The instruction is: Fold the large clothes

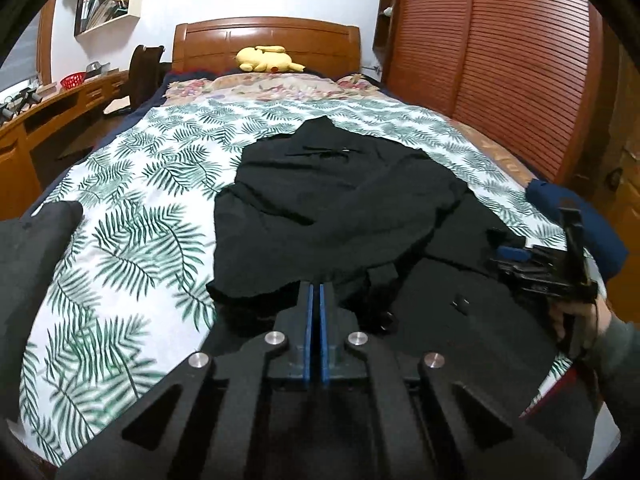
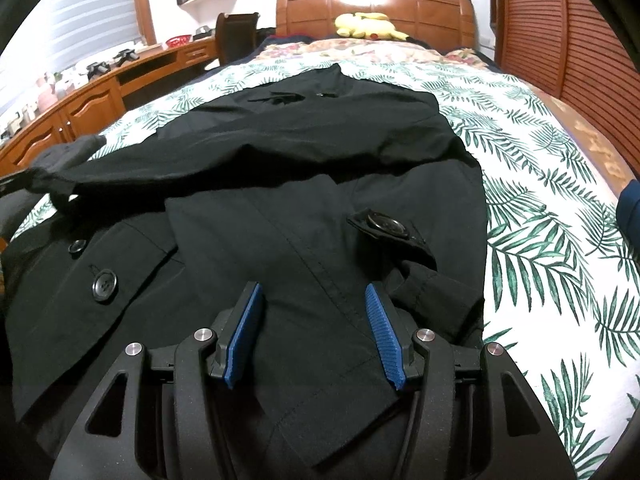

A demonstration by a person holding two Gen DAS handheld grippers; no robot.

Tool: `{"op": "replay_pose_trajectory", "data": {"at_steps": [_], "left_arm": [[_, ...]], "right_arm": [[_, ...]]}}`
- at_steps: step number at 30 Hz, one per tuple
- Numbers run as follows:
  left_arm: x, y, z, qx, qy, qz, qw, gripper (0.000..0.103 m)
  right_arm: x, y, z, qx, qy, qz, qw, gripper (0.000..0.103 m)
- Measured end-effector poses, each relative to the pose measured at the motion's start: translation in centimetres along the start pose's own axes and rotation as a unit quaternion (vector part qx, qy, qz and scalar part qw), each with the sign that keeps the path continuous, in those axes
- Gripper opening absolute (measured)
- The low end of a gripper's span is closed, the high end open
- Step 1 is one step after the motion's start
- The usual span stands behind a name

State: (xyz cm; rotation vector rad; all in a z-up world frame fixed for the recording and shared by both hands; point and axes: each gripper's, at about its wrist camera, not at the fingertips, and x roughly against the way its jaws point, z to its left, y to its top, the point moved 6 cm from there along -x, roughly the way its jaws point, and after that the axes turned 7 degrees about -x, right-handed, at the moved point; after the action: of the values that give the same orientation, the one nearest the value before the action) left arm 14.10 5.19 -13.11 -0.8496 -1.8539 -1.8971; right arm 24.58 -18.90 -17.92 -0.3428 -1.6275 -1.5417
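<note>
Your black coat (image 2: 304,168) lay partly folded on the bed, one sleeve across its middle, collar toward the headboard, buttons showing

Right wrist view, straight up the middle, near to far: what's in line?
Open right gripper → black buttoned coat → green leaf-print bedsheet → floral pillow → yellow plush toy → glossy wooden headboard.
</note>
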Motion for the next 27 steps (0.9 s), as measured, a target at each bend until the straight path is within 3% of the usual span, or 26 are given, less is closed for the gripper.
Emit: {"op": "replay_pose_trajectory", "data": {"at_steps": [6,8,14,27], "left_arm": [[1.0,-1.6,0.8,0.033,0.0,0.001,0.9995,0.001],[1.2,-2.3,1.4,0.033,0.005,0.008,0.9994,0.005],[1.8,-4.4,3.7,0.004,0.059,0.035,0.9976,0.013],[2.1,-7.5,6.0,0.027,0.05,0.053,0.997,0.037]], "right_arm": [[0.0,0.0,0.0,0.0,0.0,0.0,1.0,0.055],[0.0,0.0,0.0,0.0,0.0,0.0,1.0,0.055],[0.0,-0.1,0.0,0.0,0.0,-0.002,1.0,0.055],[0.1,0.2,0.0,0.001,-0.003,0.003,1.0,0.055]]}}
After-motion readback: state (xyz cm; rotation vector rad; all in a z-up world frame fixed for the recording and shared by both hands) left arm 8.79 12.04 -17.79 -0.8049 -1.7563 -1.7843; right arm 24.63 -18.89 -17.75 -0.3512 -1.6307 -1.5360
